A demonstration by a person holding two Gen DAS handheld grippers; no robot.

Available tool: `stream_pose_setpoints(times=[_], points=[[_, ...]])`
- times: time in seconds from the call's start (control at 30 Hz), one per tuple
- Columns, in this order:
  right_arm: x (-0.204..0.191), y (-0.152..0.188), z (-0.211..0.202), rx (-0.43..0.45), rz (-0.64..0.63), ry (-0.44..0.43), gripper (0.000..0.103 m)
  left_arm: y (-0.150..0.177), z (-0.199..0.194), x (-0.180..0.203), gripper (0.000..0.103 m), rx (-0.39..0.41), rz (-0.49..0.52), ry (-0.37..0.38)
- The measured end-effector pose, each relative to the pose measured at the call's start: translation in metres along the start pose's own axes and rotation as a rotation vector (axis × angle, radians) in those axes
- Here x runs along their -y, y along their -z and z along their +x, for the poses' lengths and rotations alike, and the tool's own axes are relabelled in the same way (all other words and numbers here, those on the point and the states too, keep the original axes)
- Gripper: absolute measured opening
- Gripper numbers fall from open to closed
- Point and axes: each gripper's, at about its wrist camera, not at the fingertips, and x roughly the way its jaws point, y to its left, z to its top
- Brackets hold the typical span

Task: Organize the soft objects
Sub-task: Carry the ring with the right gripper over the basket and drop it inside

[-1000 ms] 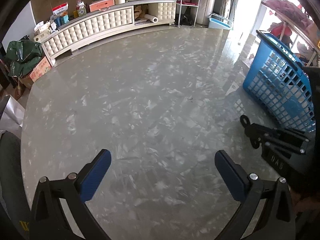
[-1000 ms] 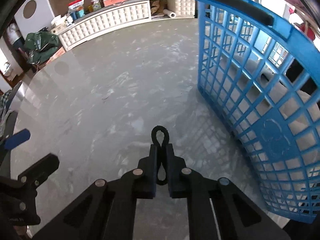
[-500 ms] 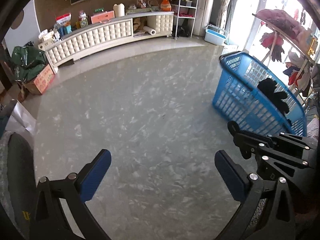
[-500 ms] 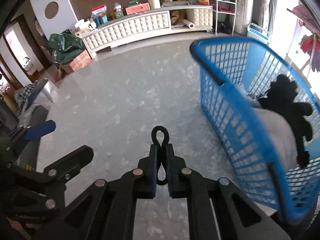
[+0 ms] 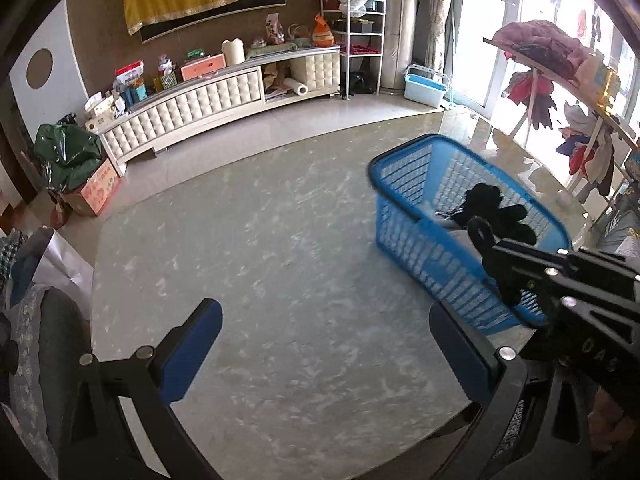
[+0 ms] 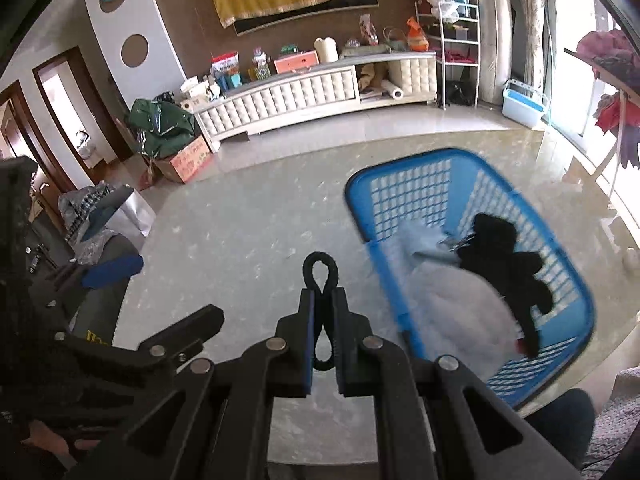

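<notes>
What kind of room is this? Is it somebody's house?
It looks like a living room in a home. A long white padded cabinet crowded with boxes and bottles runs along the wall, clothes hang on a drying rack by the bright window, and a blue laundry basket holding soft things sits on the marble table.

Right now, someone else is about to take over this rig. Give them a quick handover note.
Left gripper: open, nothing in it, above the table.
Right gripper: shut on a black cord loop, beside the basket.
Blue basket: on the table's right side, holding a white soft item with a black plush toy on top.
Done: those two soft things are in the basket.
Left: no other soft things show on the table; look around before calling it finished.
</notes>
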Motion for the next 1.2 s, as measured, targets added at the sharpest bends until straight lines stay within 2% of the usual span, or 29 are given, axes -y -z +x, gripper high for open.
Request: stream_pose_setpoints(times=[0.33, 0.47, 0.63, 0.9, 1.13, 1.2], points=[[0.04, -0.004, -0.022, 0.039, 0.011, -0.004, 0.007, -0.024, 0.006, 0.045, 0.103, 0.005, 0.017, 0.033], [0.057, -0.01, -0.019, 0.032, 0.025, 0.014, 0.007, -0.03, 0.017, 0.054, 0.103, -0.004, 0.016, 0.044], [0.064, -0.01, -0.001, -0.023, 0.012, 0.033, 0.007, -0.038, 0.035, 0.059, 0.103, -0.021, -0.009, 0.052], [0.063, -0.001, 0.053, -0.181, -0.013, 0.036, 0.008, -0.042, 0.065, 0.059, 0.103, -0.059, -0.011, 0.052], [0.058, 0.001, 0.083, -0.246, -0.013, 0.04, 0.008, -0.039, 0.078, 0.052, 0.103, -0.091, -0.02, 0.046], [0.054, 0.003, 0.086, -0.246, -0.026, 0.04, 0.012, -0.039, 0.079, 0.049, 0.103, -0.094, -0.023, 0.045]])
